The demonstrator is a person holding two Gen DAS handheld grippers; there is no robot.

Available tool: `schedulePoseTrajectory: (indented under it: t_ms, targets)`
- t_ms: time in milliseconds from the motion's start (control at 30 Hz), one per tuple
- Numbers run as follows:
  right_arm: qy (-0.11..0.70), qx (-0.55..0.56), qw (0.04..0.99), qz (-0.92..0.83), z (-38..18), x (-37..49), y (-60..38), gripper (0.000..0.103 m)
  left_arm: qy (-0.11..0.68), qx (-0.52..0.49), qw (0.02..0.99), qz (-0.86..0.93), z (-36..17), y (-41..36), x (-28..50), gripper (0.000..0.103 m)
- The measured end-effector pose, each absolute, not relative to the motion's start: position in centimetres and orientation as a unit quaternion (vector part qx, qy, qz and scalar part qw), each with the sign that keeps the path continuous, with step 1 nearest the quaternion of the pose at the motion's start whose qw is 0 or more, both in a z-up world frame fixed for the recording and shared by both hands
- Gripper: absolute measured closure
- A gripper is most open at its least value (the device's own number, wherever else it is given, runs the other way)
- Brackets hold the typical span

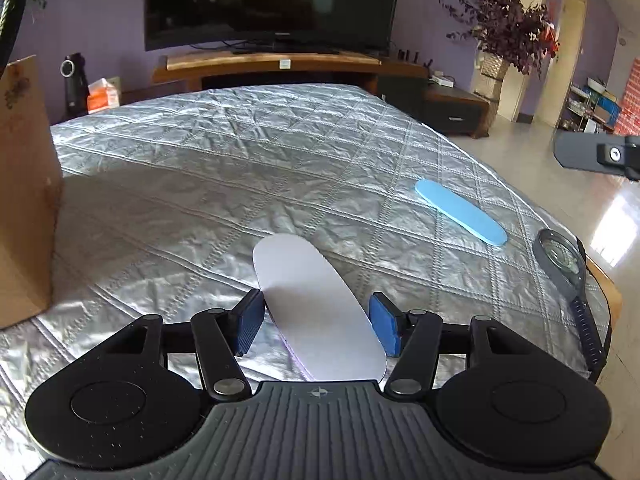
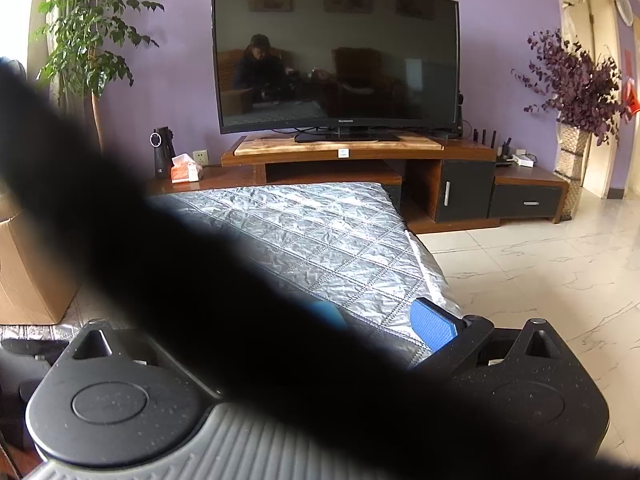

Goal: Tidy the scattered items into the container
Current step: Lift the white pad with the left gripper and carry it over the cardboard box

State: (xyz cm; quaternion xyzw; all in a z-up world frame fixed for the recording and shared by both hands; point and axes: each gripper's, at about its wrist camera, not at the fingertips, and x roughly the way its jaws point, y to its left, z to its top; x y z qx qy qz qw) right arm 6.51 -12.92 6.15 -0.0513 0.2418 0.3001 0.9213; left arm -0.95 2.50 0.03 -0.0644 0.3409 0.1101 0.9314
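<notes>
The white insole [image 1: 316,312] lies between the two blue pads of the left gripper [image 1: 316,320], its long axis running away from the jaws toward the middle of the quilted bed cover [image 1: 240,152], toe end outermost and heel end toward the gripper body. The left pad [image 1: 250,322] meets the insole's edge; the right pad [image 1: 386,328] stands close beside the other edge, and contact there cannot be confirmed, so the jaws read as part-closed around the insole rather than firmly clamped. The cardboard box [image 1: 24,200], presumably the container, stands to the left of this gripper, on the side away from the other items. Further right lies one blue insole [image 1: 460,212], set diagonally and well apart from the white one; beyond it, at the bed's right edge, one magnifying glass [image 1: 564,264]. Count: two insoles, one magnifier, one box. The left hand is plainly the nearer to the white insole. The right gripper [image 2: 380,324] is largely masked by a dark blurred band [image 2: 200,280]; one blue pad [image 2: 434,330] shows, and its jaw state cannot be told.
</notes>
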Motion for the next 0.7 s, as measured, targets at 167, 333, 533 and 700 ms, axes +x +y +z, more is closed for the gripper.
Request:
schedulePoseTrajectory:
  t_ms: [167, 333, 533, 700]
  targets:
    - [0.242, -0.056, 0.919, 0.306, 6.2, 6.3, -12.5, 0.004, 0.313, 0.006, 0.945, 0.091, 0.3, 1.1, -2.6, 0.038]
    - [0.243, -0.066, 0.916, 0.311, 6.1, 6.0, -12.1, 0.004, 0.321, -0.004, 0.941, 0.11, -1.2, 1.2, -3.0, 0.029]
    - [0.245, -0.066, 0.916, 0.311, 6.1, 6.0, -12.1, 0.004, 0.308, 0.031, 0.94, 0.14, -2.1, -0.9, -3.2, 0.019]
    - [0.247, -0.071, 0.914, 0.313, 6.1, 5.9, -11.9, 0.004, 0.31, 0.008, 0.939, 0.147, -2.1, -1.0, -2.8, 0.016]
